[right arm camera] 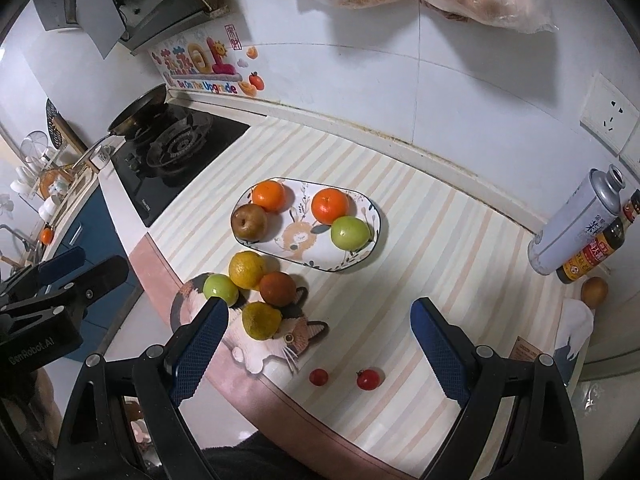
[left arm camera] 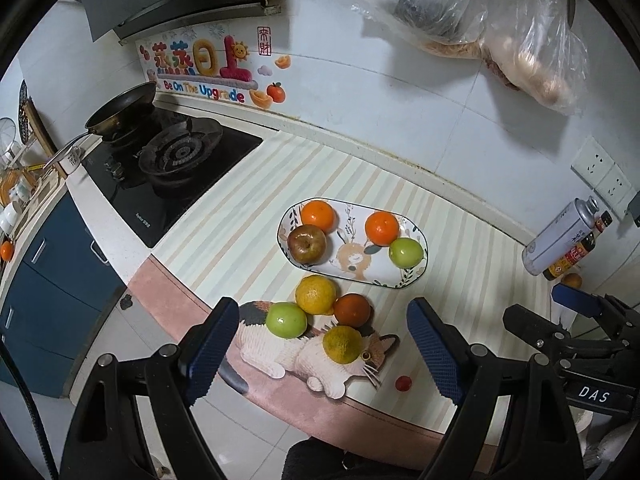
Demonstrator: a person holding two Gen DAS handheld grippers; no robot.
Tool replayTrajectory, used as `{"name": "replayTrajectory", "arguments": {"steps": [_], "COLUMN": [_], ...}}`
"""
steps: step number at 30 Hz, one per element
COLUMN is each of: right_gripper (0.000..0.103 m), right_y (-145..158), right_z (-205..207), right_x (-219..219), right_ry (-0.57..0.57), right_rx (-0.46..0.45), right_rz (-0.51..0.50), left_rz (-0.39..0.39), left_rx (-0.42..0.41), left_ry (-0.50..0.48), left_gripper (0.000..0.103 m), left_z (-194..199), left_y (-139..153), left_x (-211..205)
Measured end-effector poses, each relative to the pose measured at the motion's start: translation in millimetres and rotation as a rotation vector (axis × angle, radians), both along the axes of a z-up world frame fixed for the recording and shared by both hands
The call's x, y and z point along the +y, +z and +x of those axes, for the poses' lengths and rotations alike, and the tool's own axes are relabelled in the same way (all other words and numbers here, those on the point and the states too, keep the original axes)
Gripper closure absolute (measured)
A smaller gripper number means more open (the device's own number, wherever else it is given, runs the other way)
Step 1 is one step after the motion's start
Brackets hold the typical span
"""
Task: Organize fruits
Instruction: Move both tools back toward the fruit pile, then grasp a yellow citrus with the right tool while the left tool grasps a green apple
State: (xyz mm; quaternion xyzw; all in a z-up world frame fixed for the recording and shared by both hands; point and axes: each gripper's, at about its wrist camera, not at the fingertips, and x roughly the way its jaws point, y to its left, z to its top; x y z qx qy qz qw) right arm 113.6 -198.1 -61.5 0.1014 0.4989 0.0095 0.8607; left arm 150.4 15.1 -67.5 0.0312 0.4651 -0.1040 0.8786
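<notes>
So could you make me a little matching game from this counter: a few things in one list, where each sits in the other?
Things:
1. brown pear
2. cherry tomatoes
3. frying pan
4. sauce bottle

Places:
A. on the stove
B. on the plate
C. by the wall socket
D. loose on the mat, near edge

Pairs: 1-B, 2-D, 3-A, 4-C

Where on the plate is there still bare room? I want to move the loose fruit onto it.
The plate's middle is free, over the printed animal, between the brown pear and the green apple. Its two ends are crowded with oranges. On the mat, open striped space lies right of the plate, before the spray can; the cluster around the dark orange is tight.
</notes>
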Motion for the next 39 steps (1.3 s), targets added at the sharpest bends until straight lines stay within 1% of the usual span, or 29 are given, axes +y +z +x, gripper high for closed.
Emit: {"name": "replayTrajectory", "arguments": {"steps": [4,8,10,11,12,13,14,15,16,18,19,21,24,25,26,28,29,30,31,32,35,39], "right_gripper": [0.008,0.008,0.008,0.008,0.008,0.008,0.008,0.008,0.008,0.008,0.008,0.008,0.01,0.011,0.015,0.019,0.025,0.037,0.041,0.041,0.042,0.042], "right_y": [0.8,-7.8,-16.1,-25.4,-33.9,-41.8,-56.6,-65.0,-82.1,-109.4,-129.5,-164.2,-209.7,-224.0,-238.1,-259.8,-266.5,-271.1,-273.9,-274.9,-270.7,-260.8], "right_z": [3.3,12.6,18.7,24.3,29.2,33.6,41.4,46.1,54.1,66.4,74.8,87.5,98.0,101.4,104.4,108.1,109.2,110.2,110.2,109.9,105.5,94.3], "right_x": [1.4,2.5,3.6,4.4,5.2,6.0,7.4,8.9,11.1,17.3,22.6,33.8,50.1,55.5,61.0,71.2,75.3,79.8,82.8,86.1,91.6,81.7], "right_ry": [-0.002,-0.006,-0.005,-0.005,-0.005,-0.005,-0.004,-0.003,-0.005,0.003,0.008,0.017,0.012,0.01,0.003,0.0,-0.001,0.007,0.013,0.022,0.047,0.052], "right_rx": [-0.003,0.011,0.022,0.04,0.057,0.07,0.101,0.116,0.147,0.202,0.242,0.31,0.401,0.425,0.449,0.488,0.495,0.5,0.502,0.497,0.498,0.493], "right_rz": [0.008,0.028,0.04,0.049,0.06,0.071,0.094,0.107,0.135,0.179,0.219,0.259,0.325,0.351,0.372,0.407,0.413,0.413,0.407,0.408,0.336,0.251], "left_rz": [-0.006,-0.006,0.004,0.013,0.027,0.038,0.055,0.076,0.092,0.119,0.128,0.145,0.154,0.158,0.161,0.16,0.162,0.163,0.159,0.154,0.126,0.116], "left_rx": [-0.002,0.005,0.025,0.038,0.046,0.052,0.058,0.067,0.079,0.115,0.13,0.176,0.24,0.26,0.274,0.301,0.312,0.322,0.337,0.347,0.389,0.424], "left_ry": [0.008,0.028,0.036,0.04,0.047,0.054,0.066,0.082,0.094,0.118,0.126,0.137,0.146,0.148,0.149,0.157,0.158,0.159,0.159,0.161,0.15,0.093], "left_gripper": [0.017,0.017,0.016,0.007,0.004,0.003,0.003,0.003,0.003,0.003,0.003,0.003,0.003,0.003,0.003,0.003,0.003,0.003,0.003,0.003,0.003,0.003], "left_z": [2.9,10.7,19.4,25.3,30.6,35.3,41.4,47.1,52.3,64.9,69.0,80.1,93.1,96.3,97.7,102.0,103.6,105.4,106.5,108.4,112.1,116.3], "left_y": [-0.2,-5.7,-12.8,-18.7,-24.7,-29.8,-37.4,-45.0,-52.2,-70.8,-77.9,-95.8,-119.0,-126.2,-131.9,-142.6,-147.2,-151.7,-156.8,-160.1,-170.9,-187.5], "left_x": [2.6,8.3,11.6,13.7,16.0,17.7,21.1,24.8,28.1,37.2,40.9,48.6,57.2,60.0,62.3,66.8,68.1,69.3,70.4,70.5,68.3,51.0]}}
